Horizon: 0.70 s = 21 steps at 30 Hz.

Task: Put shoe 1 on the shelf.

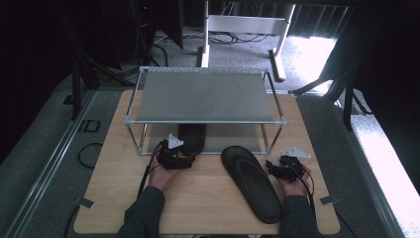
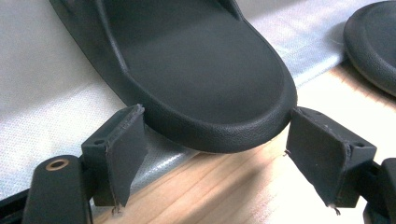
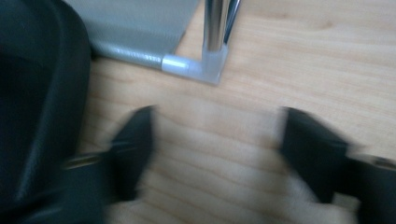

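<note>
One black sandal lies on the lower grey shelf of the rack, its heel sticking out over the shelf's front edge. My left gripper is open, a jaw on each side of that heel, close to it but not clamped. The second black sandal lies flat on the wooden table to the right. My right gripper hovers open just right of it, over bare wood, holding nothing; its view is blurred.
The rack's front right corner post stands just ahead of my right gripper. The rack's top shelf carries nothing. The wooden table has room in front. Floor cables lie left of the table.
</note>
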### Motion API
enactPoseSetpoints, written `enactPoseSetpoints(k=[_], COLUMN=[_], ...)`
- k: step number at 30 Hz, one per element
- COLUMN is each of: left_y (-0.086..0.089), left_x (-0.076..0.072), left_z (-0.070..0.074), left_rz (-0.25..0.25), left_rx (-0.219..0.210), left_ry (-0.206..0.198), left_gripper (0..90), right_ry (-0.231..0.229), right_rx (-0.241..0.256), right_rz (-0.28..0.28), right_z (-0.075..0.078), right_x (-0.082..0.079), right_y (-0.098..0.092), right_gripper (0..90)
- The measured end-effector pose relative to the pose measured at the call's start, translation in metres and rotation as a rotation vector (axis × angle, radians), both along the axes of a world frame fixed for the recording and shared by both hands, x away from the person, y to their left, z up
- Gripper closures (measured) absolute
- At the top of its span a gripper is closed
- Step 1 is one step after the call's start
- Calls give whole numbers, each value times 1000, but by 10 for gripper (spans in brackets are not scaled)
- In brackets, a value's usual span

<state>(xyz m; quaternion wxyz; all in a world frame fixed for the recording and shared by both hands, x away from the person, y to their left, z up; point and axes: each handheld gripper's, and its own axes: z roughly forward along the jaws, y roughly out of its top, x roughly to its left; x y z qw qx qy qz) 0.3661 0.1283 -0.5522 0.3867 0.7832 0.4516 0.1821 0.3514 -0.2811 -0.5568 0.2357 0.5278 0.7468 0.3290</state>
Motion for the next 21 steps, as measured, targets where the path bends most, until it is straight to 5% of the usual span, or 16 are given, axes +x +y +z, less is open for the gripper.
enactPoseSetpoints(k=[3, 10, 17, 21], left_y=[0, 0, 0, -1], left_x=[0, 0, 0, 2], left_z=[0, -1, -2, -1], left_rz=[-2, -7, -7, 0], left_rx=[1, 14, 15, 9], left_ry=[-1, -5, -10, -15], left_gripper=[207, 202, 203, 207], right_ry=[-4, -92, -104, -112], right_rx=[30, 2, 33, 30], right_rz=[4, 17, 33, 32], right_z=[1, 14, 20, 19], right_x=[4, 22, 36, 34], right_y=[0, 9, 11, 13], right_gripper=[447, 586, 802, 813])
